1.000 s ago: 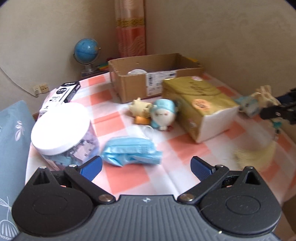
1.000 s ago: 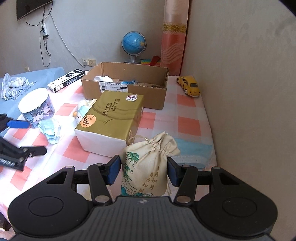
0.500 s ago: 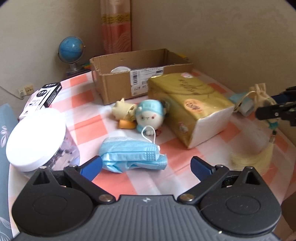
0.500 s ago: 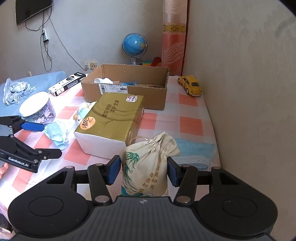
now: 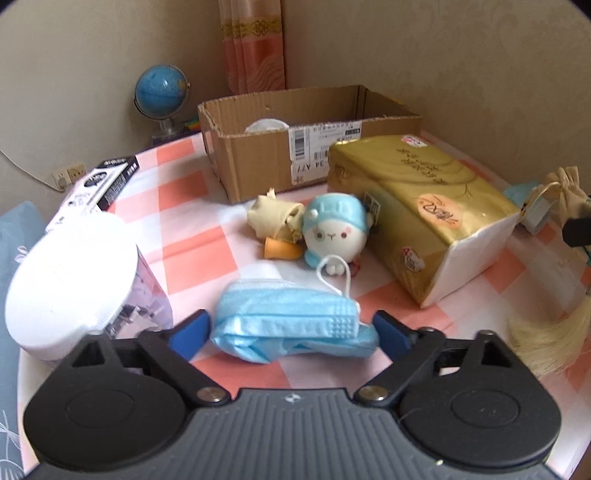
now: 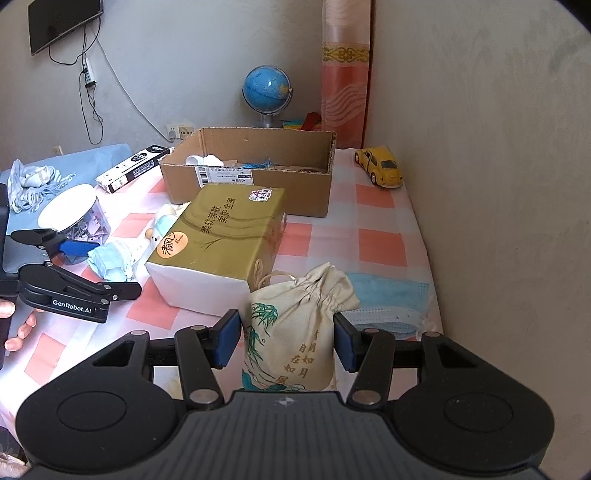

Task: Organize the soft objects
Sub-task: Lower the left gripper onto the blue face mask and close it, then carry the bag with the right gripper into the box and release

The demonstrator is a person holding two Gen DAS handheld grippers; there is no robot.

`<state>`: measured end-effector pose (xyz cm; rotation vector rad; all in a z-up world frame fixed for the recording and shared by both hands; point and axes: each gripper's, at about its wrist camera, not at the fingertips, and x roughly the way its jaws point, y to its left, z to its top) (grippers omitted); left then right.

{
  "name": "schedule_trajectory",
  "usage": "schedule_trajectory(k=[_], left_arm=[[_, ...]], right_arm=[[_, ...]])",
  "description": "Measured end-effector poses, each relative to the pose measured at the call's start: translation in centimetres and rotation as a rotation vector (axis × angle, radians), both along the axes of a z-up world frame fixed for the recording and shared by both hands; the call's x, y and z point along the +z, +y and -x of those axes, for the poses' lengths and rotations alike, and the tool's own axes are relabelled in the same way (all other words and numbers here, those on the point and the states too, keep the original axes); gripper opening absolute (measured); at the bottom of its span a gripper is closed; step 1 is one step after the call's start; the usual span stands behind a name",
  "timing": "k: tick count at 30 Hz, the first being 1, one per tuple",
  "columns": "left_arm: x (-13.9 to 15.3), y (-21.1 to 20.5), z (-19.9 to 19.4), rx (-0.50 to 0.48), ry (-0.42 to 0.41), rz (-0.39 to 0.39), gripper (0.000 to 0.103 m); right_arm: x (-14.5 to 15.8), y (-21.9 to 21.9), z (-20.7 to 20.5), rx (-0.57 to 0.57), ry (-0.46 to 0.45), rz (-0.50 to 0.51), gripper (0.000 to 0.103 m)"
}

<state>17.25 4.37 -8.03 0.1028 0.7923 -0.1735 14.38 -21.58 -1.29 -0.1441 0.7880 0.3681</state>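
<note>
Closing around a crumpled blue mask (image 5: 291, 321), the left gripper (image 5: 291, 332) is seen not yet pinching it (right gripper (image 6: 287, 341) clamped on a cloth pouch (image 6: 295, 328)), the cardboard box (image 5: 266, 162) beyond both nearly unfilled.

A plain room corner in soft daylight.
Ahead of the grippers two bare walls (image 6: 480, 129) meet, the left one greyish, the right one beige, with a pink patterned curtain (image 6: 345, 74) hanging down the corner. High on the far left a dark screen (image 6: 62, 22) is mounted, its cables trailing down to white wall sockets (image 6: 179, 130). A blue globe (image 6: 266, 88) stands at the far end. The table wears a pink-and-white checked cloth (image 6: 380, 236); a blue cloth (image 6: 55, 166) lies at its left.
</note>
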Motion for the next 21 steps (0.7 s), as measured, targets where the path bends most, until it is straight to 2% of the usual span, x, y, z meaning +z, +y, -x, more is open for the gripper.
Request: schedule_trajectory(k=[4,7,11,21], left_arm=[[0.2,0.2,0.2,-0.017,0.009,0.010,0.074],[0.8,0.4,0.2,-0.032,0.009,0.009,0.071],[2.2,0.6,0.8,-0.058,-0.005,0.006,0.071],[5.9,0.7,4.1,-0.121,-0.053,0.018,0.071]], right_arm=[[0.1,-0.1,0.2,-0.004,0.001,0.000,0.058],[0.3,-0.1,0.4,-0.008,0.000,-0.002,0.058],[1.2,-0.4,0.4,-0.022,-0.005,-0.014,0.058],[6.6,-0.2,-1.1,-0.056,-0.066,0.015,0.058]])
